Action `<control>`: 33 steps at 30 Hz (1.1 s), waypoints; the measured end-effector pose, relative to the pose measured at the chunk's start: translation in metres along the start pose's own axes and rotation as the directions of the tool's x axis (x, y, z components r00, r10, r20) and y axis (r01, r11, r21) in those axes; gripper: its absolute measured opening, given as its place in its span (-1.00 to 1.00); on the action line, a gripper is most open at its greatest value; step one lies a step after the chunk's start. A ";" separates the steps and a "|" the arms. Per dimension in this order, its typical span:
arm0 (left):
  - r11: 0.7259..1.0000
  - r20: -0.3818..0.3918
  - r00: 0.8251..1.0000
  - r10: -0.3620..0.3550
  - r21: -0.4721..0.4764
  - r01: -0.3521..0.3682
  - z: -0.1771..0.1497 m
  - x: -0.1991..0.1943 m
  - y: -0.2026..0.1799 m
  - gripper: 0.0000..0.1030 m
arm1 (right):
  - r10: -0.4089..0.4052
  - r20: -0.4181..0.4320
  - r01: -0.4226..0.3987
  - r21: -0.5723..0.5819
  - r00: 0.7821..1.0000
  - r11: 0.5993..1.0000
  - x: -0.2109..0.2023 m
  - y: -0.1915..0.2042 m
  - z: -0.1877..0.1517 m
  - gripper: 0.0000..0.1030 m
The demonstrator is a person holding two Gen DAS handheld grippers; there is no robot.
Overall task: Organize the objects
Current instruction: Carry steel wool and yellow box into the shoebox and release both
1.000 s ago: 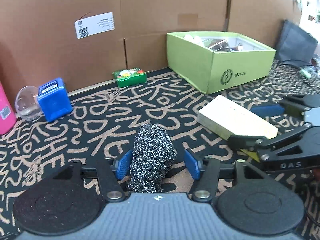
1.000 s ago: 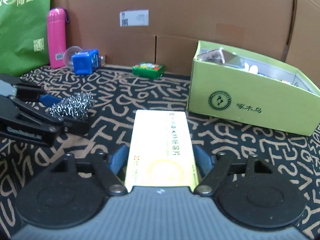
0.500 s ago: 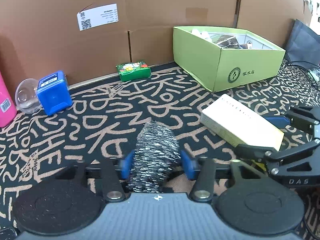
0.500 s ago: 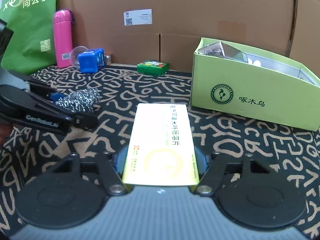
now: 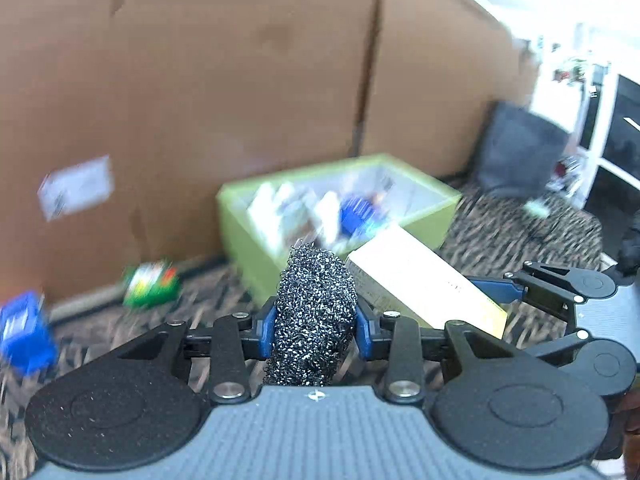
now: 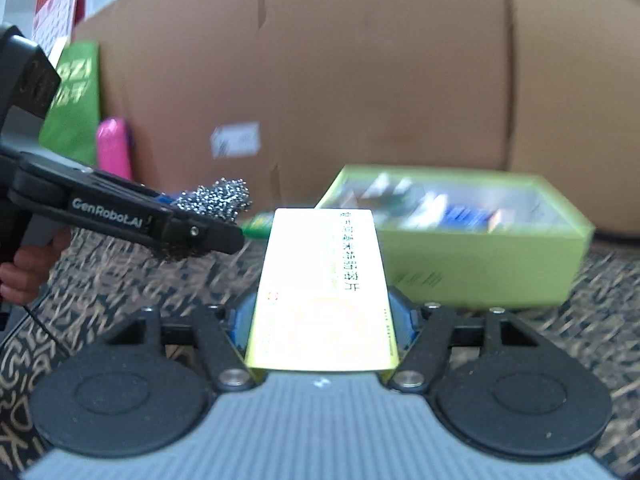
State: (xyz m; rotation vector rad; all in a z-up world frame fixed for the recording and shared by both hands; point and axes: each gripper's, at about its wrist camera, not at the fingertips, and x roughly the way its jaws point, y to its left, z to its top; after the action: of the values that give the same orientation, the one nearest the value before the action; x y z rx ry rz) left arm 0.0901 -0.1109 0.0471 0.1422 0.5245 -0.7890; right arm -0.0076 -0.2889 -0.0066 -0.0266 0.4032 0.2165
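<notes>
My left gripper (image 5: 316, 328) is shut on a steel wool scrubber (image 5: 314, 312) and holds it above the patterned mat. My right gripper (image 6: 322, 316) is shut on a flat pale yellow box (image 6: 322, 288), also lifted. In the left wrist view the yellow box (image 5: 420, 280) and the right gripper (image 5: 516, 292) sit just to the right. In the right wrist view the scrubber (image 6: 216, 204) and the left gripper (image 6: 168, 224) sit to the left. The open green box (image 5: 436, 216), with several items inside, lies ahead; it also shows in the right wrist view (image 6: 480, 280).
Cardboard walls (image 5: 240, 80) back the mat. A small green packet (image 5: 150, 284) and a blue container (image 5: 24, 336) lie at the left. A pink bottle (image 6: 114, 148) and a green bag (image 6: 76, 104) stand far left. A dark bag (image 5: 516, 148) is at the right.
Both grippers have closed on their objects, lifted them off the mat and moved toward the green box. The views are blurred by motion.
</notes>
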 end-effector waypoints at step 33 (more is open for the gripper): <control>0.994 0.078 0.994 0.079 -0.086 -0.072 0.058 0.146 -0.018 0.74 | -0.287 0.020 0.287 -0.015 0.958 0.958 0.118 -0.130 0.033 0.86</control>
State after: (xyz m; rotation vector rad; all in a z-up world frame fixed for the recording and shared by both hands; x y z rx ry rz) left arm 0.1861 -0.2354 0.0255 0.0520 0.4714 -0.6952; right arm 0.1388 -0.3895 -0.0245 -0.1004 0.3751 -0.0668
